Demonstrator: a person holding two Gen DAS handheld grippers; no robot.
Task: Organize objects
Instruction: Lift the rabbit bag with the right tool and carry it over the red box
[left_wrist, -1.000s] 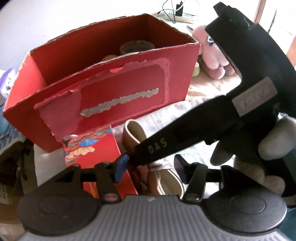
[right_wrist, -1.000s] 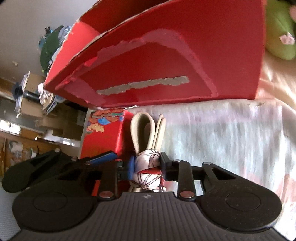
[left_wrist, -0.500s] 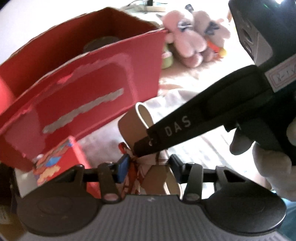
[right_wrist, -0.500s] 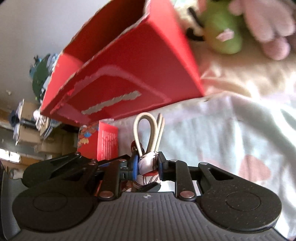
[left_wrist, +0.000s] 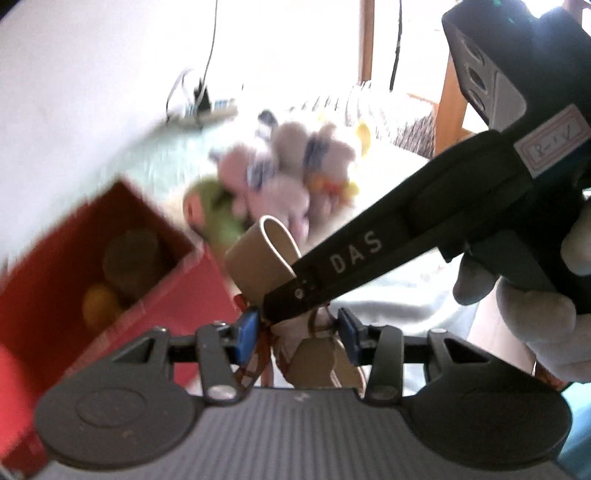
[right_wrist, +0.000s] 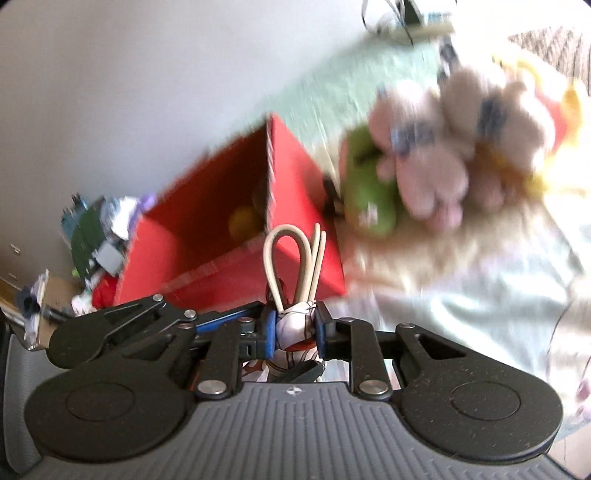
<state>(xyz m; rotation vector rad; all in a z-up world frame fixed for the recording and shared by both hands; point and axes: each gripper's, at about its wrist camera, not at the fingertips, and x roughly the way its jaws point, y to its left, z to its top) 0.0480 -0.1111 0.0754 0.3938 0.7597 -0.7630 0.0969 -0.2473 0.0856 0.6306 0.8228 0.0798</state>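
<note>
A rabbit toy with long beige ears (left_wrist: 264, 254) and a white patterned body (right_wrist: 295, 325) is held up in the air. My right gripper (right_wrist: 294, 326) is shut on its body; its black arm crosses the left wrist view (left_wrist: 369, 254). My left gripper (left_wrist: 298, 330) brackets the same toy, blue pads close on both sides; whether they press it I cannot tell. The open red cardboard box (left_wrist: 147, 258) lies below and to the left, also in the right wrist view (right_wrist: 236, 221). It holds a brown round object (left_wrist: 129, 254) and a yellow one (left_wrist: 98, 306).
A pile of plush toys, green (right_wrist: 369, 199) and pink (right_wrist: 432, 147), lies on the pale bedspread (right_wrist: 461, 295) right of the box. A power strip with cables (left_wrist: 199, 110) sits by the white wall. Clutter (right_wrist: 99, 229) stands left of the box.
Both grippers have lifted the rabbit toy off the bed, so the box's inside and the plush pile now show from above. The small red packet has dropped out of view.
</note>
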